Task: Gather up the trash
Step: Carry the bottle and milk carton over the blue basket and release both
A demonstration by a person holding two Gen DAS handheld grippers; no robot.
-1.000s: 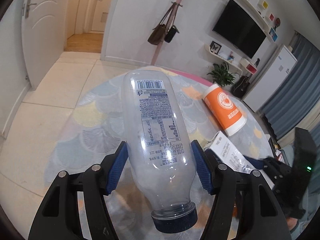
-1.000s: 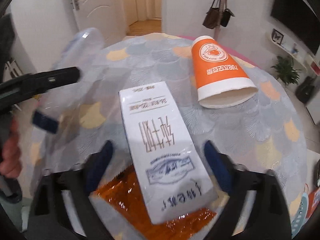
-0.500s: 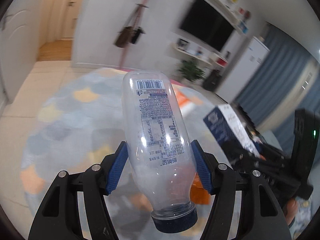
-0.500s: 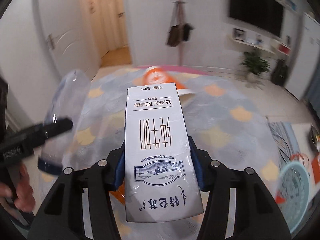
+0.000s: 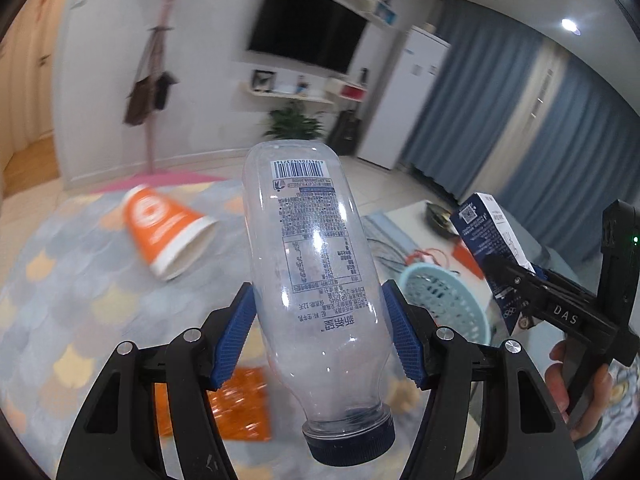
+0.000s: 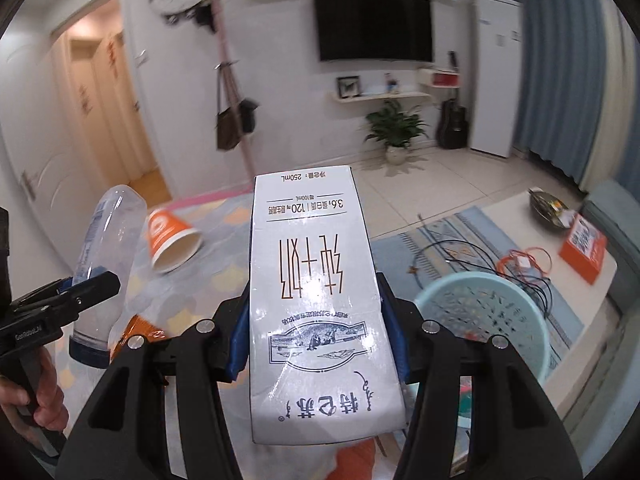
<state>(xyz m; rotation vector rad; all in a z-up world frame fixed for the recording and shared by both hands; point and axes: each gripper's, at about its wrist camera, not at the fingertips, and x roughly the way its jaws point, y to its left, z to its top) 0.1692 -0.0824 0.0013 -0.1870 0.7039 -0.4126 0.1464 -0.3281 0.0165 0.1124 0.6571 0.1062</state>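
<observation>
Left gripper [image 5: 320,336] pinches clear bottle [image 5: 316,280]; right gripper [image 6: 316,332] clamps milk carton [image 6: 316,304]. Advice: centre each over blue basket [image 6: 480,320], near right, before releasing.

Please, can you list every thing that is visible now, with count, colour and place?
bottle: 1, clear, dark cap, in left gripper
milk carton: 1, white and blue, in right gripper
paper cup: 1, orange, lying on table
wrapper: 1, orange, on table
basket: 1, light blue, on floor beside table
television: 1, black, on wall
plant: 1, green, below shelf
hands: 2, holding grippers
</observation>
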